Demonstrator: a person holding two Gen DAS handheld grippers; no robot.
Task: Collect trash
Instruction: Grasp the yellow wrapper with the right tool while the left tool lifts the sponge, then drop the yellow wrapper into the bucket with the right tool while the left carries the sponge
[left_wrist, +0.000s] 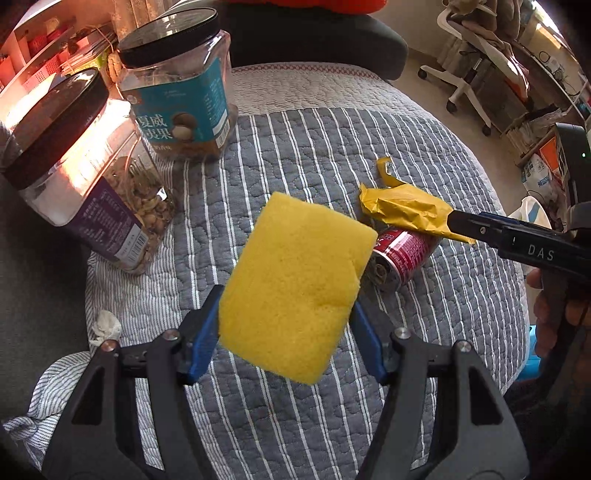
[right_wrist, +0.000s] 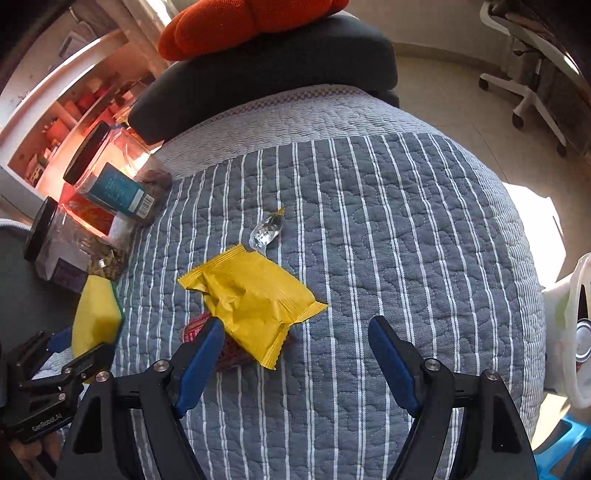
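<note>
My left gripper (left_wrist: 286, 301) is shut on a yellow sponge (left_wrist: 295, 288), held clear of the striped grey quilt (left_wrist: 314, 155). On the quilt lies a crumpled yellow wrapper (right_wrist: 251, 299), draped over a red can (left_wrist: 402, 254) on its side. My right gripper (right_wrist: 295, 323) is open just behind the wrapper, whose near corner lies by the left finger. In the left wrist view its fingers (left_wrist: 480, 230) overlap the wrapper (left_wrist: 402, 206). A small clear wrapper (right_wrist: 266, 230) lies farther back. A crumpled white tissue (left_wrist: 105, 325) sits at the quilt's left edge.
Two black-lidded clear jars of nuts (left_wrist: 177, 92) (left_wrist: 85, 177) stand at the back left. A white plastic bag (right_wrist: 572, 314) with a can inside hangs off the right edge. A dark cushion (right_wrist: 266, 74) with an orange pillow borders the far side. An office chair (left_wrist: 472, 74) stands on the floor.
</note>
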